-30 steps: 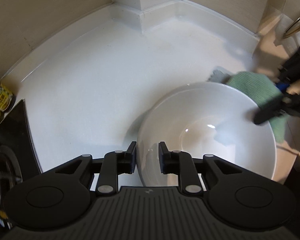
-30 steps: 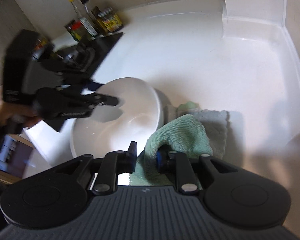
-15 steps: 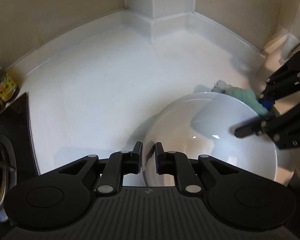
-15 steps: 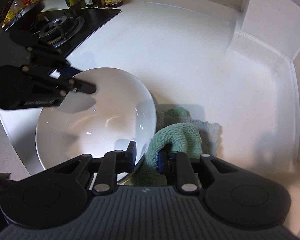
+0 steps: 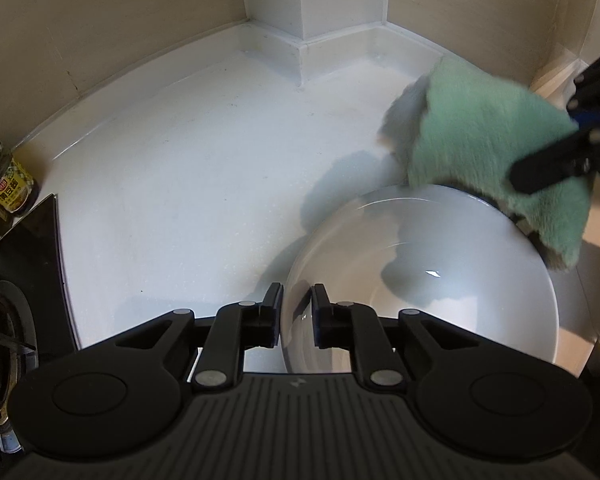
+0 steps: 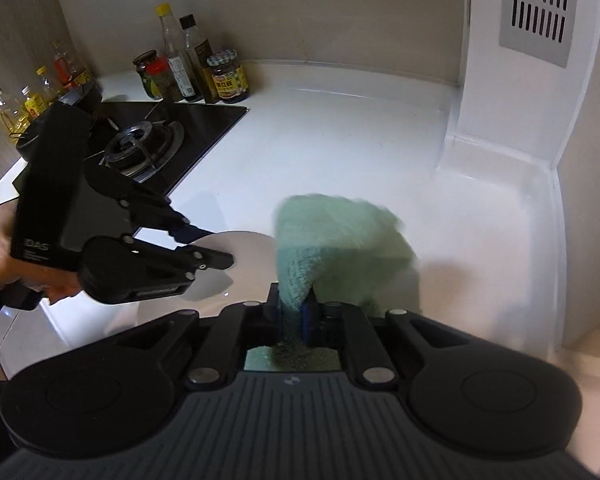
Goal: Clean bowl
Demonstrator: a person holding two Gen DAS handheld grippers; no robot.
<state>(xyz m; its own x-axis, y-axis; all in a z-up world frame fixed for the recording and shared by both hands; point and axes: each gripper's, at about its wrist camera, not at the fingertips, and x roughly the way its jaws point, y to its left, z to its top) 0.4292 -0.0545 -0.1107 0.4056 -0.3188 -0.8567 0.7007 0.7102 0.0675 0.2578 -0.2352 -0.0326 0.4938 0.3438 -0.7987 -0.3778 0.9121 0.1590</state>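
The left gripper was clamped on the near rim of the white bowl, one finger inside and one outside; the bowl sat on the white counter; the right gripper was closed tight on a green cloth, which hung at the bowl's far rim; a jar stood beside the stove.

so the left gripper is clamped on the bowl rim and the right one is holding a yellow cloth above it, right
Nearly, but the cloth is green, not yellow. The right wrist view shows it pinched between the right gripper fingers, and the left wrist view shows it hanging over the far edge of the bowl. The rest holds: the left gripper is shut on the bowl's near rim.
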